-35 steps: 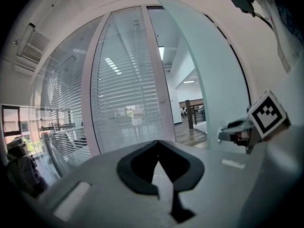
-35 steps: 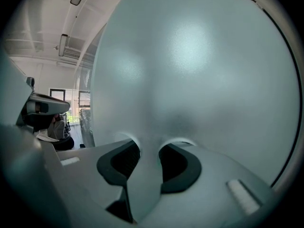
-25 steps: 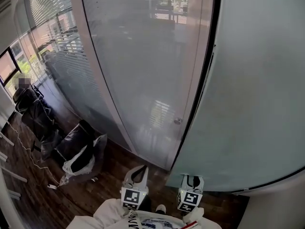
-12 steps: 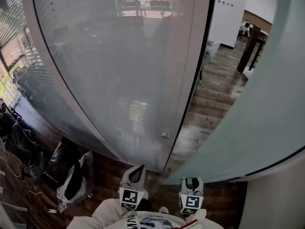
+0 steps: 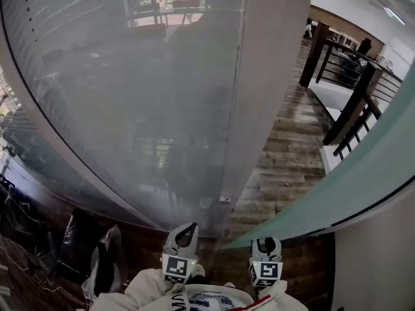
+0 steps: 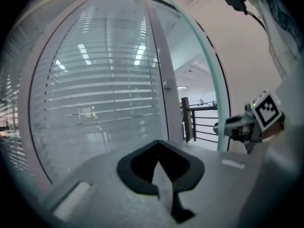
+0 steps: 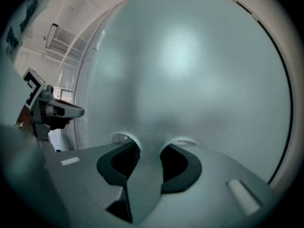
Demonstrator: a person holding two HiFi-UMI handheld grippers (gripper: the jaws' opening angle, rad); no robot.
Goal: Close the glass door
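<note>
Frosted glass wall (image 5: 130, 109) fills left; glass door (image 5: 369, 173) stands open at right, wood floor (image 5: 285, 154) seen thru gap btwn. Right hand-held gripper (image 5: 266, 245) faces door, jaws apart, empty; left hand-held gripper (image 5: 187, 232) closed, empty

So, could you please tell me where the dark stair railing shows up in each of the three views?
Head view: the railing slants down the upper right.
Left gripper view: the railing stands just right of centre.
Right gripper view: not in it.
Shared landmark: the frosted glass panel, at the right in the head view, a green edge in the left gripper view, filling the right gripper view.
</note>
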